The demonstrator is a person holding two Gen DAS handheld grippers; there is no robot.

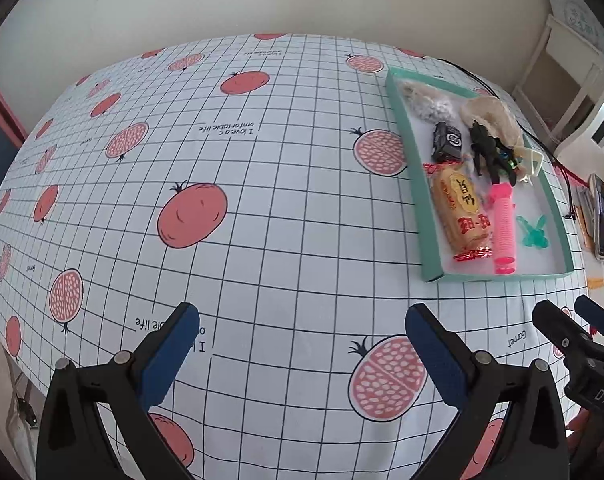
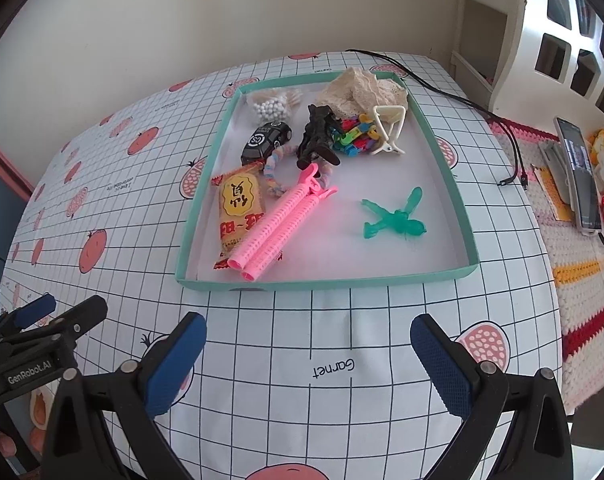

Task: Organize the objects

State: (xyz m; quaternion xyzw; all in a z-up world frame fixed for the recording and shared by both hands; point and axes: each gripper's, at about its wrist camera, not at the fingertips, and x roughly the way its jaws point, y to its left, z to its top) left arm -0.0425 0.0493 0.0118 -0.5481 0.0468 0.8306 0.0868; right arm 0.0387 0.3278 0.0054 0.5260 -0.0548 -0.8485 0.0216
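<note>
Item: teal tray (image 2: 326, 278), on the pomegranate-print tablecloth (image 2: 261, 360), straight ahead of my right gripper (image 2: 308, 356) and ahead-right of my left gripper (image 1: 302, 344). My right hand is the nearer; the tray's near wall lies just beyond its fingertips.

Grippers: both spread wide, holding nothing, hovering over bare cloth.

Contents, all lying inside the tray:
- pink double-tube clip (image 2: 279, 222): long axis diagonal, open tube ends toward me and left, clamp end away and right; it rests across the snack packet (image 2: 241, 212).
- snack packet: long axis running roughly away from me, along the left wall.
- green plastic insect (image 2: 398, 218): alone on the right half, well apart from the rest.
- black toy car (image 2: 265, 142), black figure (image 2: 316, 136), bag of white beads (image 2: 269, 106), lace cloth (image 2: 362, 90), coloured clips (image 2: 354, 138), white clip (image 2: 388, 128): crowded at the far end.

Status: everything small sits in the tray, none loose on the cloth. That fits either items gathered in, or items waiting to be taken out; I cannot tell which.
</note>
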